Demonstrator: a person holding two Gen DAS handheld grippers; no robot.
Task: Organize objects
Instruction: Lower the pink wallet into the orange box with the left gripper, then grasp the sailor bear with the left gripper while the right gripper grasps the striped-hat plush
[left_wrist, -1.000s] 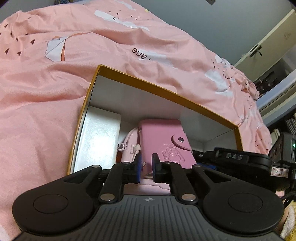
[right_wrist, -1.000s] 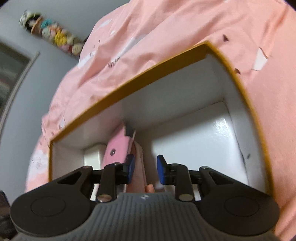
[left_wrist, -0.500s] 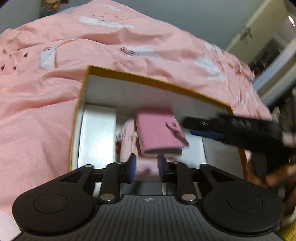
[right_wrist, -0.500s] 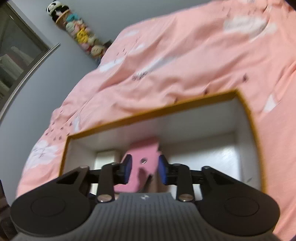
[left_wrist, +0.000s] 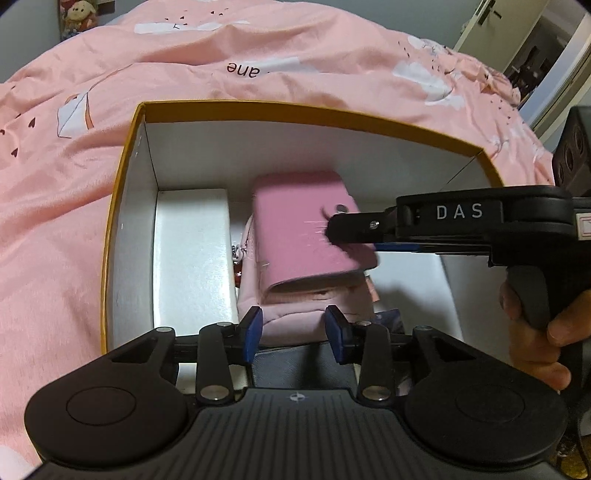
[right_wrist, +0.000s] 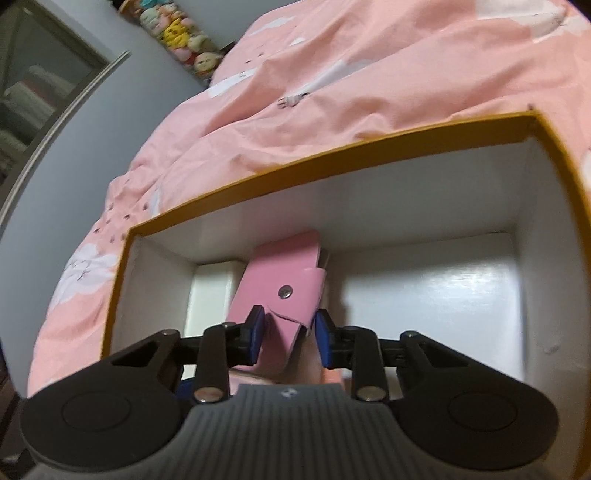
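Observation:
A pink snap wallet (left_wrist: 303, 232) lies tilted on a pale pink pouch (left_wrist: 284, 317) inside an orange-rimmed white box (left_wrist: 295, 110) on the bed. My left gripper (left_wrist: 293, 332) is open and empty, hovering over the box's near side just before the pouch. My right gripper (right_wrist: 288, 338) is open, its blue pads either side of the wallet's (right_wrist: 280, 291) near end; whether they touch it is unclear. In the left wrist view the right gripper (left_wrist: 332, 236) reaches in from the right over the wallet.
A white inner box (left_wrist: 192, 254) sits along the box's left side. The pink bedsheet (left_wrist: 74, 184) surrounds the box. A dark flat item (left_wrist: 303, 362) lies at the near edge. Plush toys (right_wrist: 184, 37) line the far wall.
Both grippers have drawn back and up from the box. The left gripper has opened wider. The wallet now lies tilted on the pouch, with the right gripper's pads around its end.

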